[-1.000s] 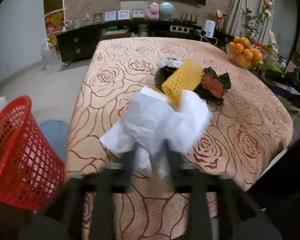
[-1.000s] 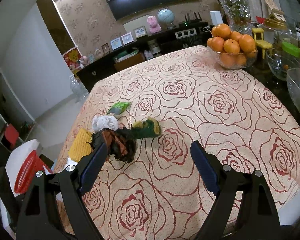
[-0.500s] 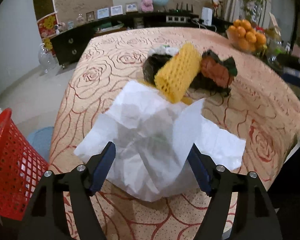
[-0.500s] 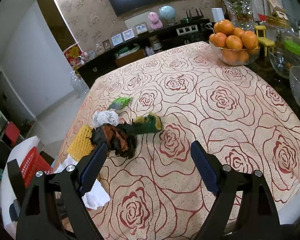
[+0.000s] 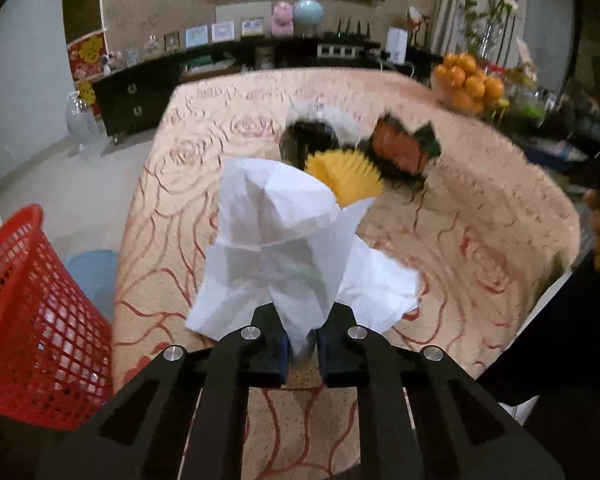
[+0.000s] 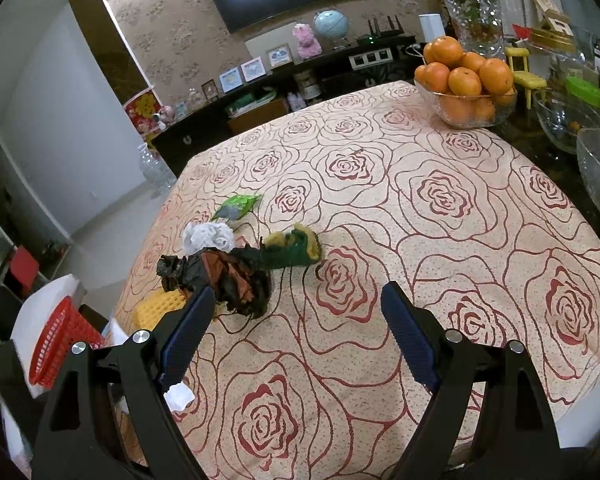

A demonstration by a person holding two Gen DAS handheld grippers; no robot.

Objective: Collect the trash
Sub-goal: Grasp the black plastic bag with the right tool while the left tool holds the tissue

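Note:
My left gripper (image 5: 302,350) is shut on the lower end of a crumpled white paper (image 5: 284,240), which stands up above the near table edge. Behind it lie a yellow foam net (image 5: 346,176), a dark wrapper (image 5: 306,140) and an orange-and-black wrapper (image 5: 400,150). In the right wrist view my right gripper (image 6: 296,322) hangs open over the rose-patterned tablecloth (image 6: 440,240), with nothing between its fingers. Ahead of it to the left lie the orange-black wrapper (image 6: 228,276), a white tissue ball (image 6: 208,236), a green packet (image 6: 238,206) and a green-yellow wrapper (image 6: 294,248).
A red mesh basket (image 5: 28,320) stands on the floor left of the table, also visible as the basket (image 6: 64,336) in the right wrist view. A glass bowl of oranges (image 6: 466,92) and more glass bowls (image 6: 564,120) sit at the far right. A blue stool (image 5: 92,276) is beside the basket.
My left gripper's jaws closed from wide apart onto the white paper, pinching its lower end. The right gripper and the trash pile have not moved.

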